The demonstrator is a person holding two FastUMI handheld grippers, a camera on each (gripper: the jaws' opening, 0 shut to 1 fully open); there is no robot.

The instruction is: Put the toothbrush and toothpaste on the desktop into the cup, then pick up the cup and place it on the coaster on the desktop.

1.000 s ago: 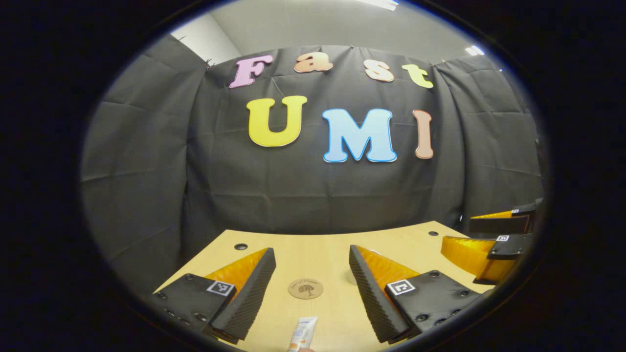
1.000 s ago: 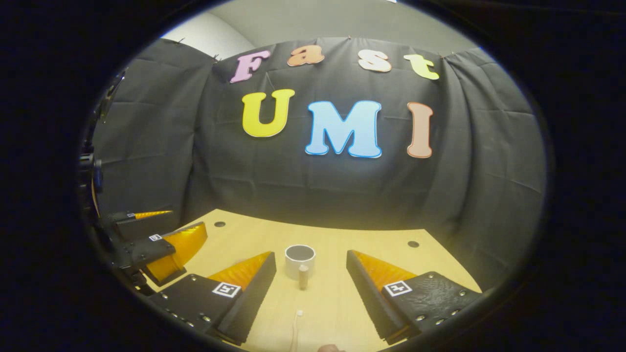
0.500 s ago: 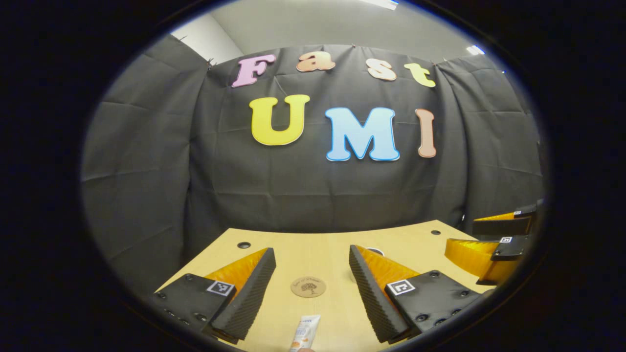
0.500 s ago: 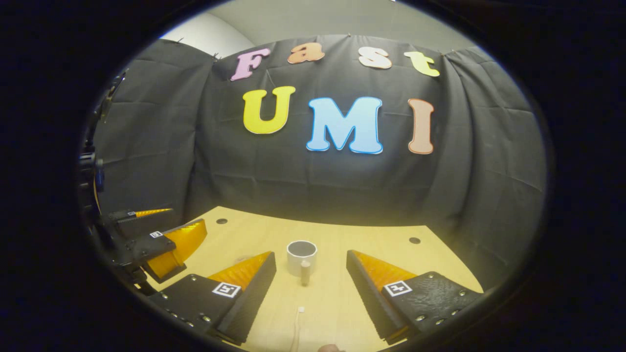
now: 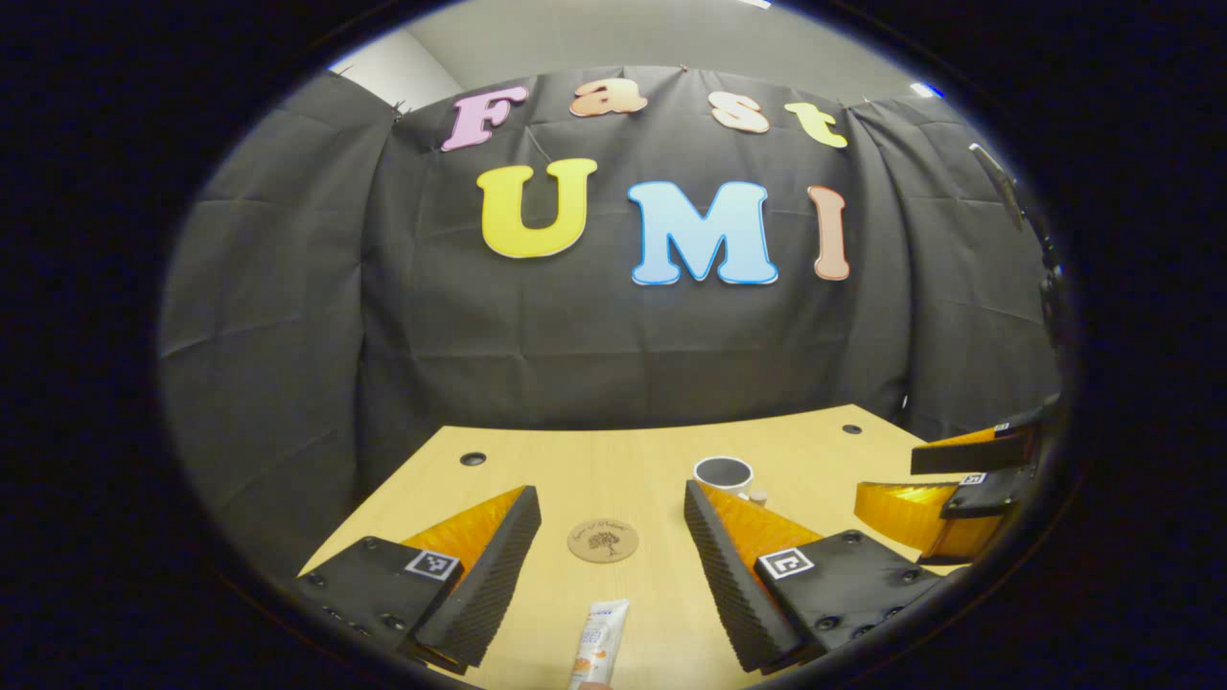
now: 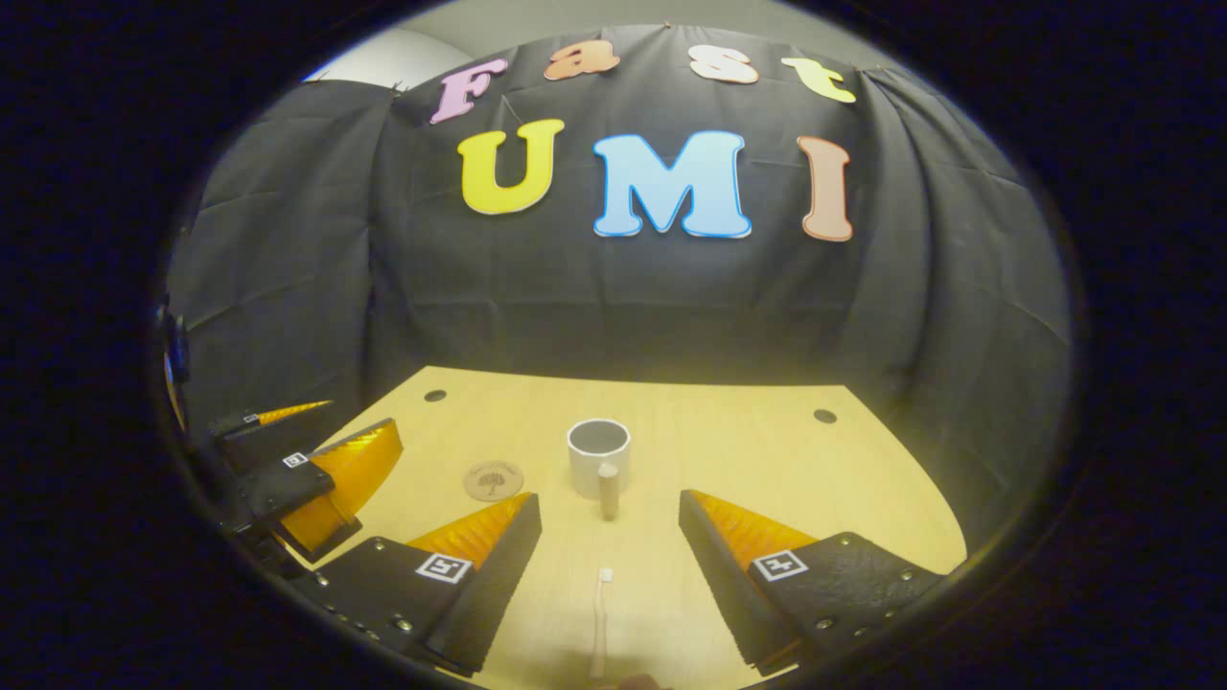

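Observation:
In the left gripper view my left gripper [image 5: 612, 565] is open above the wooden desktop [image 5: 594, 470]. The round brown coaster [image 5: 602, 540] lies between its fingers, and the white toothpaste tube [image 5: 596, 654] lies just before them at the bottom edge. The white cup [image 5: 724, 472] peeks out behind the right finger. In the right gripper view my right gripper [image 6: 611, 575] is open. The white toothbrush [image 6: 600, 621] lies between its fingers, and the cup [image 6: 597, 456] with its wooden handle stands farther ahead. The coaster [image 6: 494, 479] lies to the cup's left.
The other gripper [image 5: 944, 484] shows at the right edge of the left gripper view, and the left one [image 6: 307, 479] at the left edge of the right gripper view. Small dark holes [image 6: 824, 416] mark the desktop's far corners. Black cloth walls close the desk's back.
Both grippers have tilted downward, so more of the desktop shows. The cup has come into the left gripper view and the coaster into the right gripper view. Both stay open.

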